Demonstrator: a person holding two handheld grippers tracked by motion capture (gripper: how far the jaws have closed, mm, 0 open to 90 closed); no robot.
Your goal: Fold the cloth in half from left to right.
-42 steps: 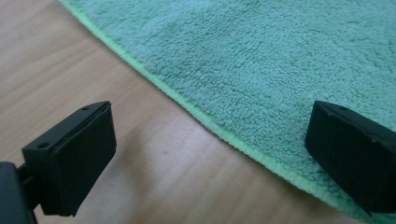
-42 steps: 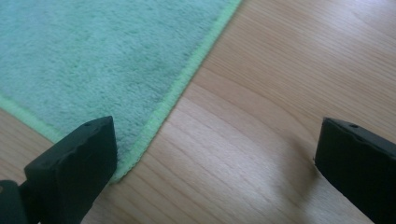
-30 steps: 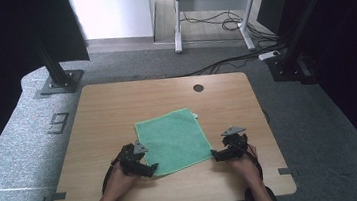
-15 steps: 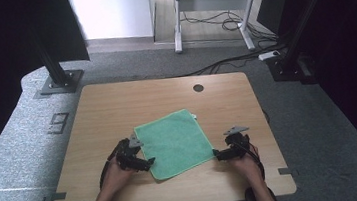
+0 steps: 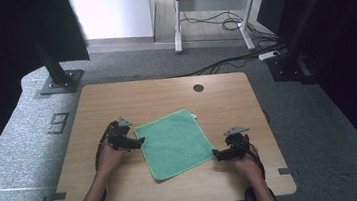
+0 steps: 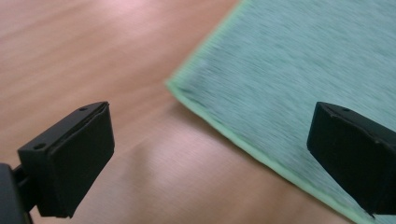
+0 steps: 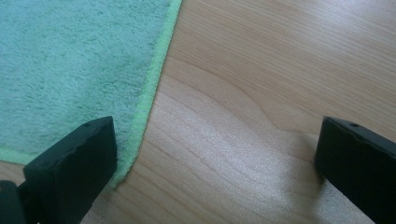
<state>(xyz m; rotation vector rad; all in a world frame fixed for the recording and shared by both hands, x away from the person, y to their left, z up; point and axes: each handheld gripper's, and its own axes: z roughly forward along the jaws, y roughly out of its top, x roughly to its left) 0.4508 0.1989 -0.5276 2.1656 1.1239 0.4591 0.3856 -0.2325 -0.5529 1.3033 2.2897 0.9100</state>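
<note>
Green microfiber cloth (image 5: 174,143) lies flat and skewed on the near half of the wooden table (image 5: 166,94), between both grippers. Likely light, limp, grippy pile; best pinched at a corner or the hemmed edge. Right gripper (image 5: 217,153) at the near right corner, jaws wide, one over the brighter green hem. Left gripper (image 5: 140,141) at the far left corner, jaws wide too. Square, teal-green, single layer.

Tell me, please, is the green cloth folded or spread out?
Spread out: the green cloth lies flat in one layer on the table, all four corners visible.
</note>
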